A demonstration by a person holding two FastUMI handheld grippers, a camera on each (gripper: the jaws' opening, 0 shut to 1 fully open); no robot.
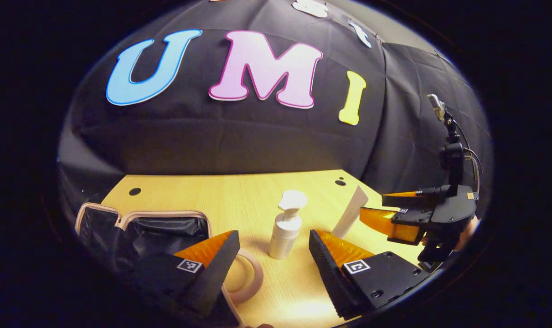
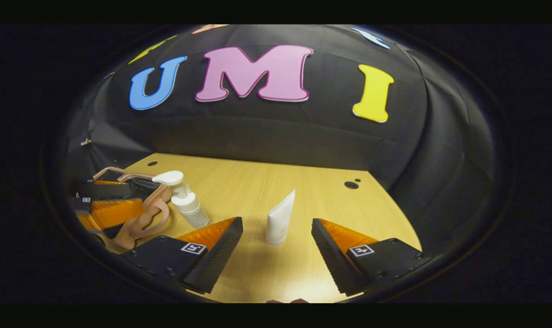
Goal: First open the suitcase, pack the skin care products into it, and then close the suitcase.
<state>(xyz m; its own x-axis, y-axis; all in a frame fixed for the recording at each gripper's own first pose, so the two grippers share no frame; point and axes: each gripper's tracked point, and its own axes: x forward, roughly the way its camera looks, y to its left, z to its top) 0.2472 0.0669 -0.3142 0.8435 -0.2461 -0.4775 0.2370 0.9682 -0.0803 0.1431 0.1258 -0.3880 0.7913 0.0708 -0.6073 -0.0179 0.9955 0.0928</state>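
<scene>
On the table (image 1: 276,191), the pump bottle (image 1: 286,228) stands upright ahead of the released left gripper (image 1: 273,255), right of the open suitcase (image 1: 143,228); grasp its body squarely, avoiding the pump.

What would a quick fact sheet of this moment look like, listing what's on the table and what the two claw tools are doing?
table: light wooden top
suitcase: open, dark lining showing, pink rim and handle
pump bottle: white, upright, on the table beside the suitcase
tube: white, standing on its cap, apart from the bottle
left gripper: open, pump bottle ahead between its fingers, not touching
right gripper: open, tube ahead between its fingers, not touching
items packed: none seen in the suitcase yet
</scene>
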